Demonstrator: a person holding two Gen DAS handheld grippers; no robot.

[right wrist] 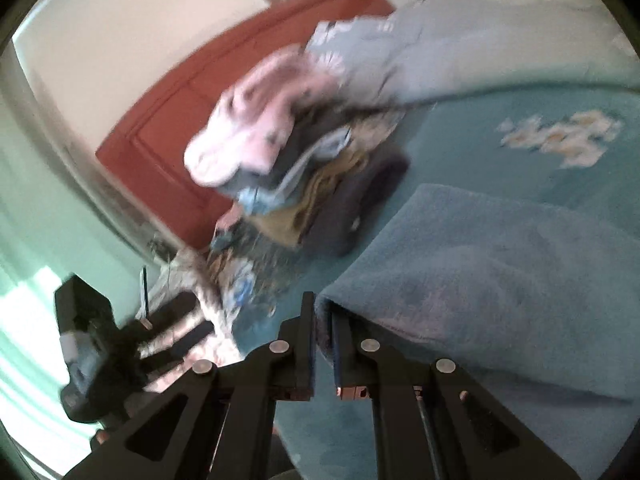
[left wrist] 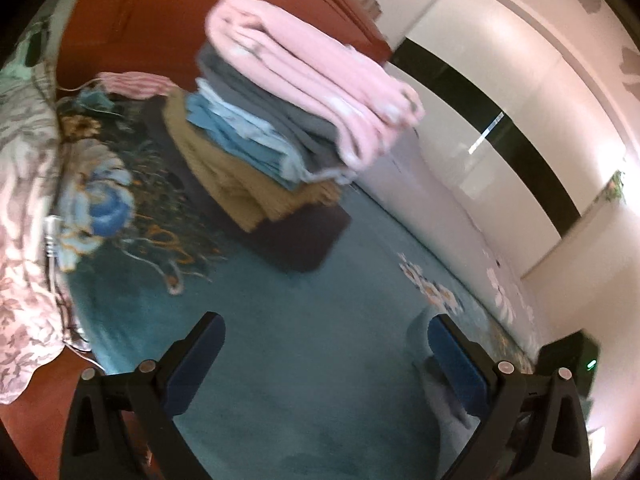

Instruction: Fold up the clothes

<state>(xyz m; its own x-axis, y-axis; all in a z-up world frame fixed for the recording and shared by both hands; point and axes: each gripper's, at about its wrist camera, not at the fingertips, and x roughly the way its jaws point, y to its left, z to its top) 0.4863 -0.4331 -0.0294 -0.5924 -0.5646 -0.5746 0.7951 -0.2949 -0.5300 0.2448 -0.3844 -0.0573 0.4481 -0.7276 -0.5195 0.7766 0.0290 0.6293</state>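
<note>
A stack of folded clothes (left wrist: 276,128) with a pink item on top sits on the teal floral bedspread (left wrist: 304,344); it also shows in the right wrist view (right wrist: 280,160), blurred. My left gripper (left wrist: 326,360) is open and empty above the bedspread, well short of the stack. My right gripper (right wrist: 324,320) is shut on the corner of a blue-grey garment (right wrist: 480,288) that spreads to the right over the bed. A small part of that garment (left wrist: 420,332) shows by the left gripper's right finger.
A red-brown headboard (left wrist: 168,12) stands behind the stack. A floral pillow (left wrist: 24,200) lies at the left with a white cable. A white wardrobe (left wrist: 520,100) with a dark stripe runs along the right. A pale garment (right wrist: 460,48) lies behind the stack.
</note>
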